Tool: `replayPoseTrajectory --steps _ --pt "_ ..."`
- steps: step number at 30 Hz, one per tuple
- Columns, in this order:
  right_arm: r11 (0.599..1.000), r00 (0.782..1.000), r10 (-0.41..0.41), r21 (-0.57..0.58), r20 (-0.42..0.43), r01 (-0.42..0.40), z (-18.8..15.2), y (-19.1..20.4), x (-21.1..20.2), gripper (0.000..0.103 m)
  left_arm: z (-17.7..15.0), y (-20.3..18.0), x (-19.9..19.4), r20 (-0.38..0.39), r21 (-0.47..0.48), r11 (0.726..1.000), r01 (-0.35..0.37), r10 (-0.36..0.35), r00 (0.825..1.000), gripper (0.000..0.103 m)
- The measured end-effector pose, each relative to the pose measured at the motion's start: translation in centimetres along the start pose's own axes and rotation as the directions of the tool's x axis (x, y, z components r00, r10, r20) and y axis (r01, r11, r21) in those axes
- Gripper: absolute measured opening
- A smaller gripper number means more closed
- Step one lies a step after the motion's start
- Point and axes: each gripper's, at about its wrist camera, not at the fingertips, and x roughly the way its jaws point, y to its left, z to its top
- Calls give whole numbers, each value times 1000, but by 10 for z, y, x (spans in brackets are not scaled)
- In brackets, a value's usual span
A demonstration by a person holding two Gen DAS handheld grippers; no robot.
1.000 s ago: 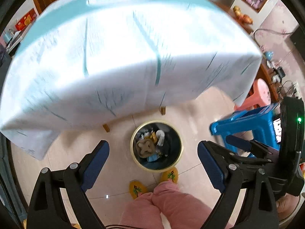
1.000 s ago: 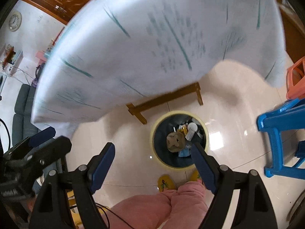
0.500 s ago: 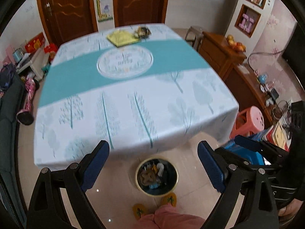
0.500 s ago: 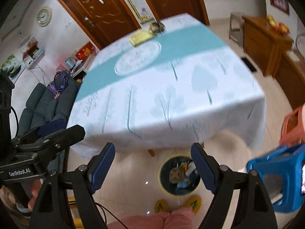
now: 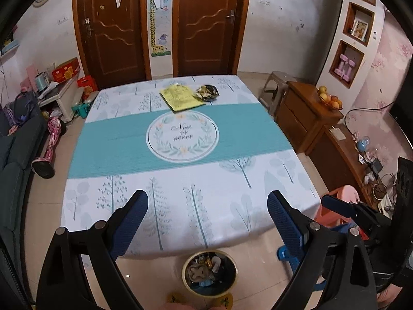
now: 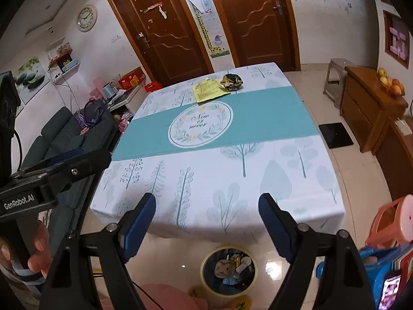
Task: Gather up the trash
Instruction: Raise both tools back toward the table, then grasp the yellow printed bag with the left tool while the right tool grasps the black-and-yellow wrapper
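A yellow paper sheet (image 5: pixel 180 98) and a crumpled dark-and-gold wrapper (image 5: pixel 207 92) lie at the far end of the table (image 5: pixel 180 180), which has a white-and-teal cloth. They also show in the right wrist view: the sheet (image 6: pixel 209 90), the wrapper (image 6: pixel 231 80). A round bin (image 5: pixel 209 273) with trash in it stands on the floor at the table's near edge; it also shows in the right wrist view (image 6: pixel 228 268). My left gripper (image 5: pixel 207 215) and right gripper (image 6: pixel 207 221) are both open and empty, held above the near edge.
Blue stool (image 5: pixel 286 254) and pink stool (image 6: pixel 395 219) stand to the right of the bin. Wooden cabinets (image 5: pixel 307 113) line the right wall. A dark sofa (image 6: pixel 67 134) is on the left. The person's pink-trousered legs (image 6: pixel 165 298) and yellow slippers (image 6: pixel 240 302) are below.
Both cameras have tilted up from the bin under the table to the tabletop, bringing the far trash into view. Both grippers stayed open.
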Motion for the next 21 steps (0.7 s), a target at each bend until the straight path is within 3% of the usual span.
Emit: replayPoseTrajectory --steps 7,12,21 --pt "1000 1000 -11 -26 3 11 43 -3 29 82 39 16 24 -1 -13 1000 2 -2 1000 93" --pt "999 999 -37 -27 12 37 85 -4 58 82 86 42 60 -28 -2 1000 23 -24 999 93" --pt "990 992 -121 73 -23 123 190 -20 153 82 195 101 187 -146 -12 995 99 -100 984 93"
